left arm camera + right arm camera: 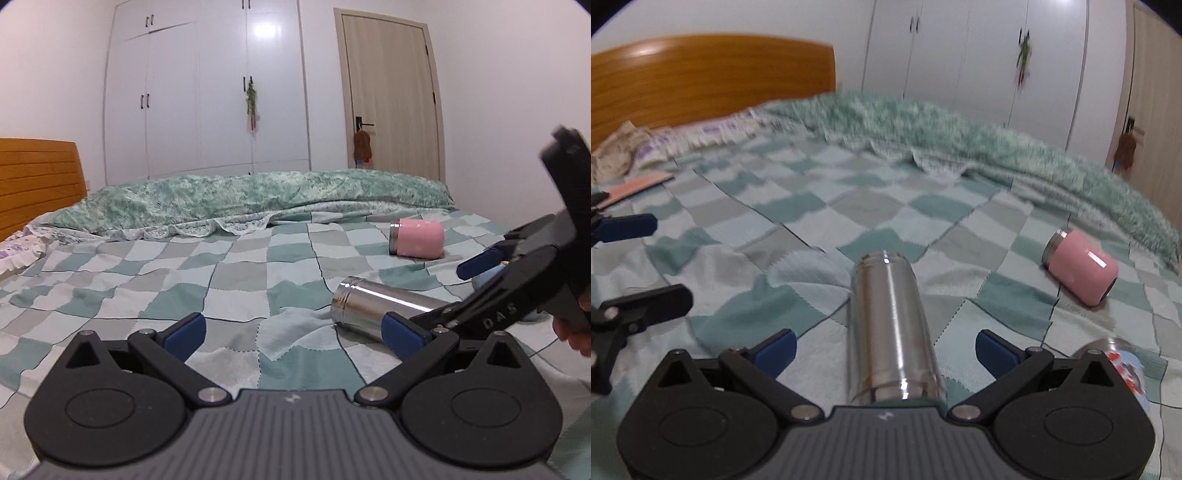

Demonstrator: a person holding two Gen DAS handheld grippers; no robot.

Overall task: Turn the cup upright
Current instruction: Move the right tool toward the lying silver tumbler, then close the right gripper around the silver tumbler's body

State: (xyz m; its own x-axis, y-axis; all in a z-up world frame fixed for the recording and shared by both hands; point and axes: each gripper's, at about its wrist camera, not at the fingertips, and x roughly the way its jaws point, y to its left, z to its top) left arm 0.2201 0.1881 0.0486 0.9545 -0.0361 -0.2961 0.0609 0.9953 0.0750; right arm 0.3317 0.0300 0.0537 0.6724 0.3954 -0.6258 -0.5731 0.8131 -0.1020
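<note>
Right wrist view: steel cup point(892, 332) lies on its side on the bed point(812, 221), between right gripper's point(885, 345) spread fingers, seemingly untouched. Left gripper point(295, 330) spread, holding nothing.

A bed covered by a green-and-grey checked sheet point(221, 280), with a rumpled green quilt point(258, 195) along its far side and a wooden headboard point(37, 177), stands before a glossy white wardrobe point(207, 85), a beige door point(391, 92) and plain white walls point(55, 74).
</note>
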